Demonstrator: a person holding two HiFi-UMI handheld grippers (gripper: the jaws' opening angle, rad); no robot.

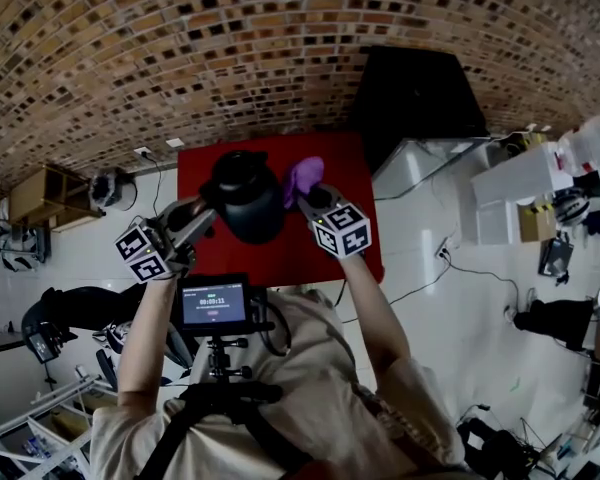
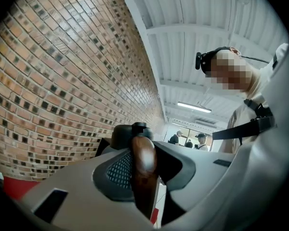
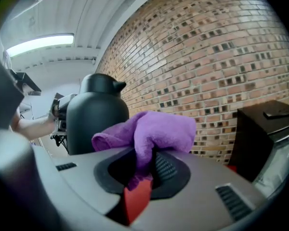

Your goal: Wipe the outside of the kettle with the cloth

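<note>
There is one black kettle [image 1: 248,203], one purple cloth [image 1: 303,176] and one red tabletop [image 1: 305,260]. Two grippers show, the left gripper [image 1: 206,215] and the right gripper [image 1: 307,200], plus one black cabinet [image 1: 420,93].

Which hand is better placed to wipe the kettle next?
Right. The right gripper pinches the cloth just beside the kettle. The left gripper is shut on the handle, steadying the kettle, and has no cloth.
</note>
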